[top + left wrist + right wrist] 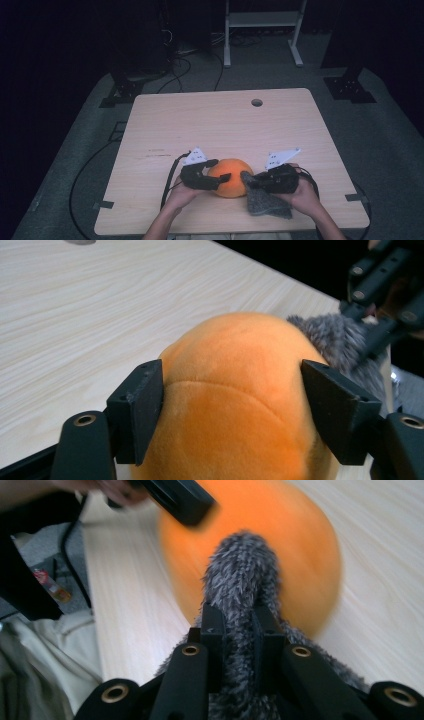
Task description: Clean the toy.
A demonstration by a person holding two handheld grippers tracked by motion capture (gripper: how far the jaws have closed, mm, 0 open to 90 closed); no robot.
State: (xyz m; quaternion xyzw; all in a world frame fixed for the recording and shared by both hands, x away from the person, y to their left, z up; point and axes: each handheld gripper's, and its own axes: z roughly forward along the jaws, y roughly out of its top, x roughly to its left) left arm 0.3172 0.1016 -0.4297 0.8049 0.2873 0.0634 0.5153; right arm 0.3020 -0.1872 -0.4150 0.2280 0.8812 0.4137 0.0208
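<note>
Orange plush ball between left gripper jaws, touching both.

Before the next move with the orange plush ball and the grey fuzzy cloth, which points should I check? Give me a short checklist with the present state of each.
1. Left gripper has the orange plush ball between its jaws: ok, one jaw on each side, pressing the plush.
2. Right gripper holds the grey fuzzy cloth: ok, jaws pinched on a fold.
3. Cloth reaches the ball: ok, its tip lies against the ball.
4. Ball rests on the table: cannot tell, its underside is hidden.
5. Loose cloth stays on the table: ok, but it lies near the front edge.
</note>
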